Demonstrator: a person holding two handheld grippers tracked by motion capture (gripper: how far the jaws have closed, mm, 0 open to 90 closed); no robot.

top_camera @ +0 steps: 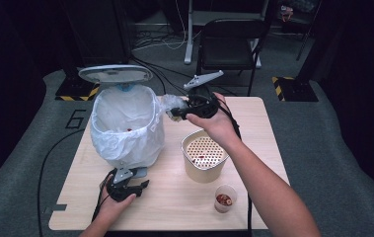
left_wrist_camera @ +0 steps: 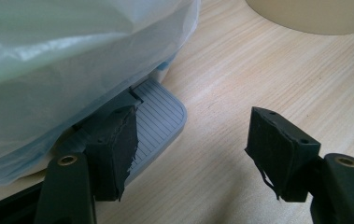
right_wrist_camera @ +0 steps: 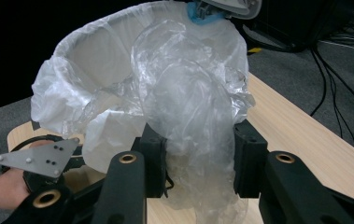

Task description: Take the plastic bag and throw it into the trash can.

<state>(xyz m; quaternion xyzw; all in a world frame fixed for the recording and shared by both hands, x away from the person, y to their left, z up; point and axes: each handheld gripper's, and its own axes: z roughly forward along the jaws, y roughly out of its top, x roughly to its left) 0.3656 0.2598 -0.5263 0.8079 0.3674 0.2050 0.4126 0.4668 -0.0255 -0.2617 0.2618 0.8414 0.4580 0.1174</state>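
Bin [top_camera: 128, 126] at surface [top_camera: 174, 197] left-rear, lid [top_camera: 115, 74] up, liner bag over rim. Right tool [top_camera: 174, 112] just beside bin's right rim, clamped on crumpled clear plastic [right_wrist_camera: 191, 116] — hangs down between jaws, top toward bin mouth. Left tool [left_wrist_camera: 193, 154] wide, holding nothing, one jaw on pedal [left_wrist_camera: 158, 119] at bin's front base. Judgement: plastic goes left into mouth; right hand [top_camera: 214, 123] nearer. Strainer pot [top_camera: 204, 155] and cup [top_camera: 225, 198] near, right of bin.
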